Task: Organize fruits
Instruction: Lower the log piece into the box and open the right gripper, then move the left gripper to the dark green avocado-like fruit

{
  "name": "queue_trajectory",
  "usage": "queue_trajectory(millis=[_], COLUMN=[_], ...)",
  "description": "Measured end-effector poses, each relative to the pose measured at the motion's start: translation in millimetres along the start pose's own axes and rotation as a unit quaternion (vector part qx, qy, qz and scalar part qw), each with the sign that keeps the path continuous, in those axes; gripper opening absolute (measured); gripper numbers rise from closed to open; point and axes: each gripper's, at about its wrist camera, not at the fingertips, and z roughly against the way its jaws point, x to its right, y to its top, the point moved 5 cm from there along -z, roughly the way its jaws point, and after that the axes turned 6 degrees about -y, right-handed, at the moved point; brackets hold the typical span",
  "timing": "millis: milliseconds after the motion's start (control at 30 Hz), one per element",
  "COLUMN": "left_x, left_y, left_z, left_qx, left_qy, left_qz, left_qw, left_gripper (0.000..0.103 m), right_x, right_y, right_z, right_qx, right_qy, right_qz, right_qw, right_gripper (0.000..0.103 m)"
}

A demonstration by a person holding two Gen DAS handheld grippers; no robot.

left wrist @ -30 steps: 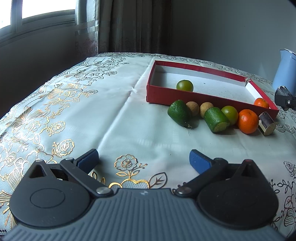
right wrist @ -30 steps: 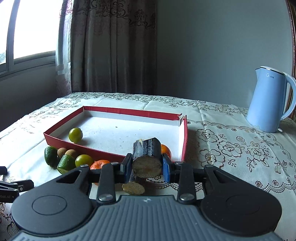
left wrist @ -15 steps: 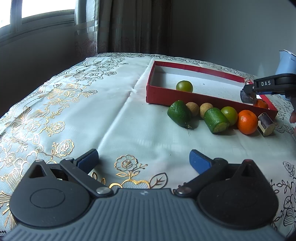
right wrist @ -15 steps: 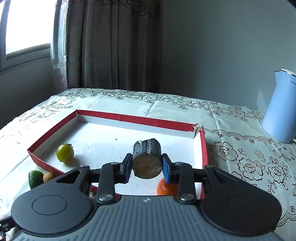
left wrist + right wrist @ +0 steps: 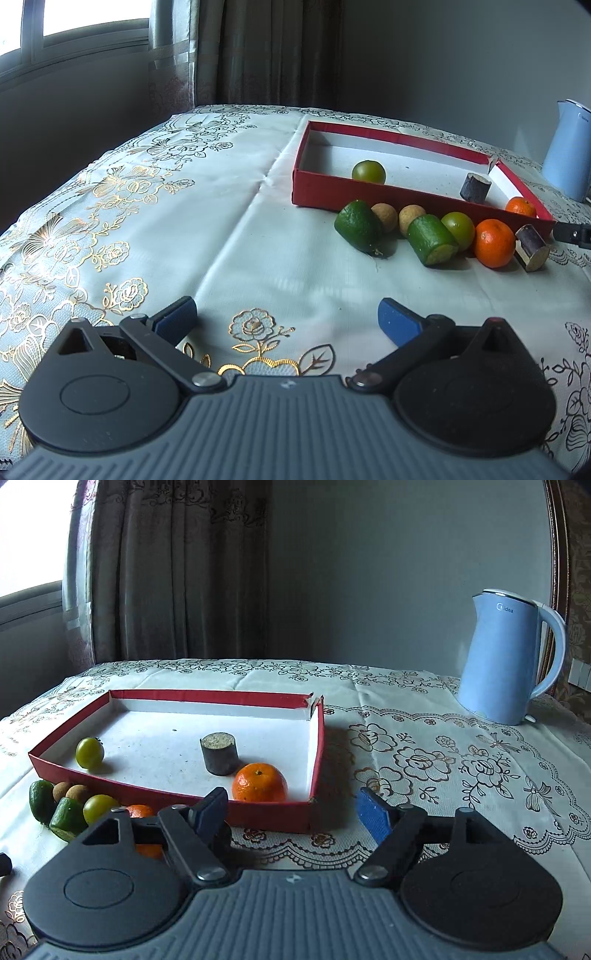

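**Flowered tablecloth, red box, fruit partly sorted**

On the tablecloth (image 5: 424,760), ahead of the right gripper (image 5: 295,808), whose jaws have just been opening and are empty, the dark sugarcane piece (image 5: 219,755) stands in the red box (image 5: 269,812). The left gripper (image 5: 286,319) gapes, empty.

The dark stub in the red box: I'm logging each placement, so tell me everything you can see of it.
The dark stub is a short cylinder with blackish-purple skin and a pale, fibrous cut top, like sugarcane. It stands upright on the white floor of the red box, near the right end, just behind the orange. No gripper touches it.
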Motion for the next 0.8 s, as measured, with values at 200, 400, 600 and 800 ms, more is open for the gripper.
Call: queue_trajectory(millis=[200,400,600,800], left_x=[0,9,14,25], left_y=[1,20,46,54], left_z=[4,6,-14,-33], left_qx=[0.014,0.047,0.047,0.036], left_qy=[-0.008,-0.029,-0.035,-0.039], left_qz=[0.003,0.012,0.027,0.031], left_qw=[0.9999,0.9984,0.9979,0.9981], left_gripper=[0.103,0.103,0.089,0.084], right_x=[10,15,26,29], right_y=[-29,-33,-32,-32], right_z=[-5,-7,-7,-8], right_qx=[-0.045,-0.055,-0.050,-0.048], right_qy=[0.005,0.026,0.051,0.059], right_qz=[-0.014,-0.039,-0.085,-0.098], right_qw=[0.999,0.997,0.994,0.992], right_gripper=[0.086,0.086,0.086,0.086])
